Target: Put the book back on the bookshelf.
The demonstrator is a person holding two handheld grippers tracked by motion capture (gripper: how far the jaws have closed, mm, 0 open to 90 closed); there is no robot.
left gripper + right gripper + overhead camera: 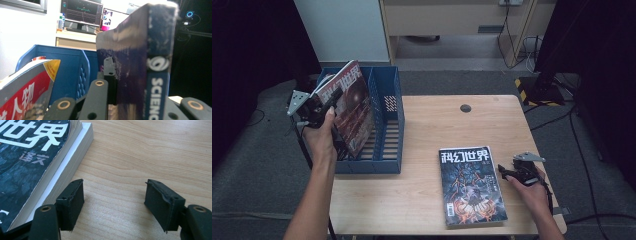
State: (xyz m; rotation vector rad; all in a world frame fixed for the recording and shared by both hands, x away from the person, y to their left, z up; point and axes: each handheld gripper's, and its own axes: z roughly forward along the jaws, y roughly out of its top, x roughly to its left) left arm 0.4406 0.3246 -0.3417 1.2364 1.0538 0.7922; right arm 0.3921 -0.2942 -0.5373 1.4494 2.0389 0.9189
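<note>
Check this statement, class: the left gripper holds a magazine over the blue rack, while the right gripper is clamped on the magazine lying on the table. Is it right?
Not quite. The right gripper is open beside the flat magazine, gripping nothing, as the right gripper view shows. The left gripper does hold a magazine over the blue rack.

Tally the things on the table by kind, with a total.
Magazines: 3: one held in the left gripper, one already in the rack, one flat on the table beside the right gripper.
Blue file racks: 1.
Total: 4.
</note>
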